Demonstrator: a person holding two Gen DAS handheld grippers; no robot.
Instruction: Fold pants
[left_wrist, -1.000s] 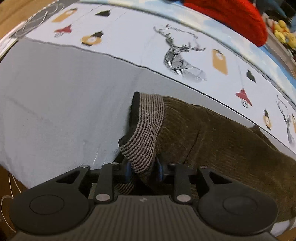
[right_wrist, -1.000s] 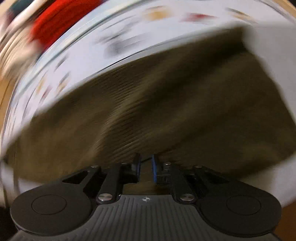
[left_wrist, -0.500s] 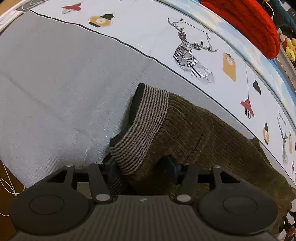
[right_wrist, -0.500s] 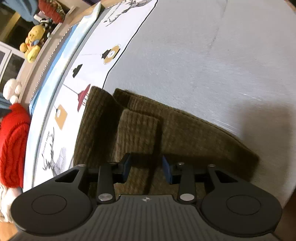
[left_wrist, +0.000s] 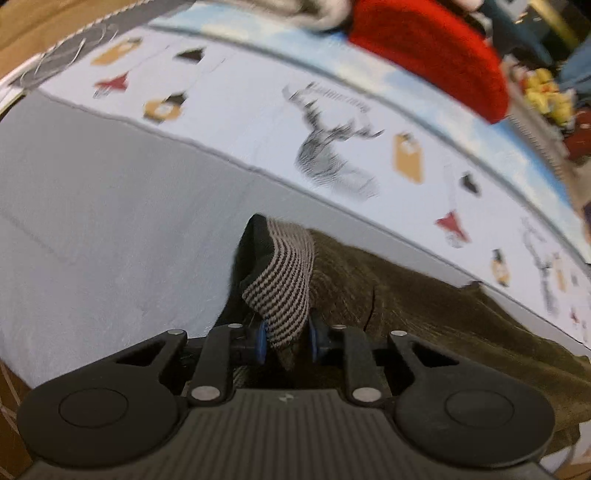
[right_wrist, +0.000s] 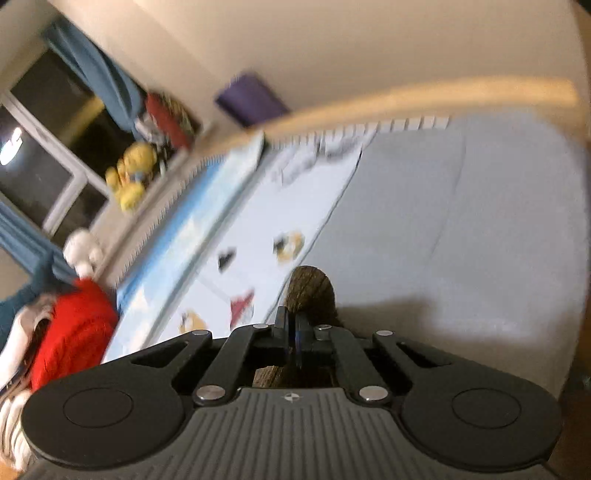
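Olive corduroy pants (left_wrist: 424, 314) lie on the bed, and their striped knit waistband (left_wrist: 288, 280) stands up at the left end. My left gripper (left_wrist: 287, 341) points steeply down at it. Its jaws are closing, and the blue pads (left_wrist: 261, 341) pinch the lower edge of the waistband. In the right wrist view my right gripper (right_wrist: 293, 332) is shut on a bunched fold of the pants (right_wrist: 312, 291), which pokes up beyond the fingertips. More olive cloth shows under the fingers. The rest of the pants is hidden from this view.
A grey sheet (left_wrist: 92, 221) covers the near part of the bed. A white blanket with deer and lantern prints (left_wrist: 332, 155) lies beyond it, and a red knitted garment (left_wrist: 424, 55) at the far edge. Yellow plush toys (right_wrist: 129, 177) sit by a dark window; a wooden bed rail (right_wrist: 406, 96) runs behind.
The left jaws spread wide around the waistband, then closed on it. The right jaws closed on a fold of the pants; that gripper rose and rolled, and its view swung up toward the room.
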